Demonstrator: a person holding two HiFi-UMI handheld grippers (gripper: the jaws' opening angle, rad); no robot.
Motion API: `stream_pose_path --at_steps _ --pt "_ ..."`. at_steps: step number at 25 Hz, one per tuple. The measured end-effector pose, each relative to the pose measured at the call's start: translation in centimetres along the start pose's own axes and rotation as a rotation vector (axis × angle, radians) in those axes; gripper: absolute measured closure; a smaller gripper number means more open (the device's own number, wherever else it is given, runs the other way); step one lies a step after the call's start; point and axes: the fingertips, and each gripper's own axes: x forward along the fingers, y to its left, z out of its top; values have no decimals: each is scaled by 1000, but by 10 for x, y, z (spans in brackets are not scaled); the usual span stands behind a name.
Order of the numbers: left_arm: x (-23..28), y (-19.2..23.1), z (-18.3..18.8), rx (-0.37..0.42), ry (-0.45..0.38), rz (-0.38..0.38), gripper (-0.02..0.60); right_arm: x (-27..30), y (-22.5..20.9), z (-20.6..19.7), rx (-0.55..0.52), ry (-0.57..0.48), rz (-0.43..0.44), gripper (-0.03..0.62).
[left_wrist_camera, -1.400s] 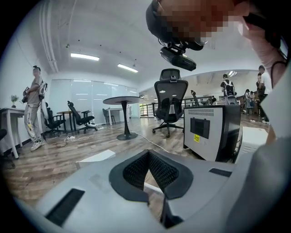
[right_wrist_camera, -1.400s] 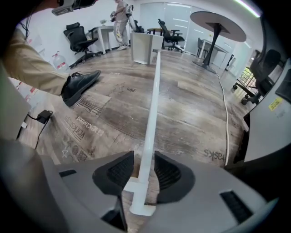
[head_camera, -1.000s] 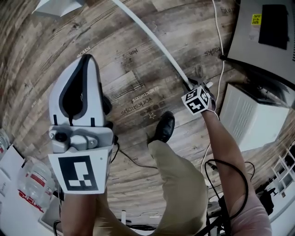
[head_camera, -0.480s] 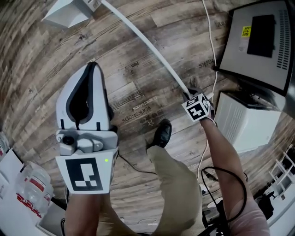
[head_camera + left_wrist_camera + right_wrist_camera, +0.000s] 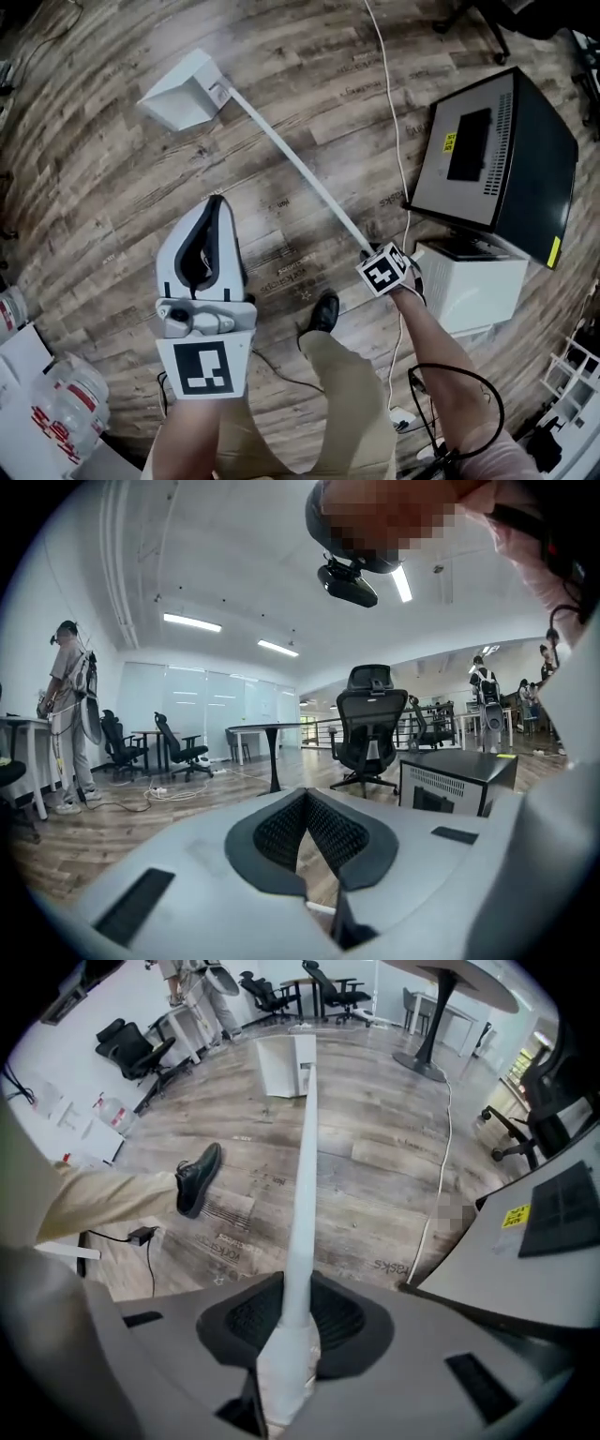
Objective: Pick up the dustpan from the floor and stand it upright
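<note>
The dustpan has a white pan point(image 5: 183, 94) on the wood floor at the upper left and a long white handle point(image 5: 300, 173) slanting down to the right. My right gripper point(image 5: 367, 255) is shut on the handle's end. In the right gripper view the handle point(image 5: 305, 1166) runs from between the closed jaws of the right gripper point(image 5: 298, 1288) out to the pan point(image 5: 286, 1063). My left gripper point(image 5: 217, 199) is held high over the floor, left of the handle, shut with nothing in it. In its own view, the left gripper point(image 5: 305, 797) points out across the room.
A black computer case point(image 5: 497, 159) and a white box point(image 5: 469, 281) stand at the right, with a white cable point(image 5: 398, 141) on the floor beside them. My black shoe point(image 5: 323, 312) is near the handle's end. An office chair point(image 5: 367, 719) and a person point(image 5: 70, 714) stand farther off.
The head view has risen and takes in more floor, so the whole pan now shows. The right gripper keeps its hold on the handle and sits lower in the view. Both grippers look smaller.
</note>
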Motion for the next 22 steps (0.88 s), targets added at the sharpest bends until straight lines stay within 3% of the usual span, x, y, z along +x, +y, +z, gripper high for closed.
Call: stream_pose_path --at_steps 10,22 --pt "-15 50 121 -38 -81 53 572 -131 11 74 27 33 -4 505" --pt "-18 157 215 -85 -131 134 572 -244 -3 171 12 212 -53 505"
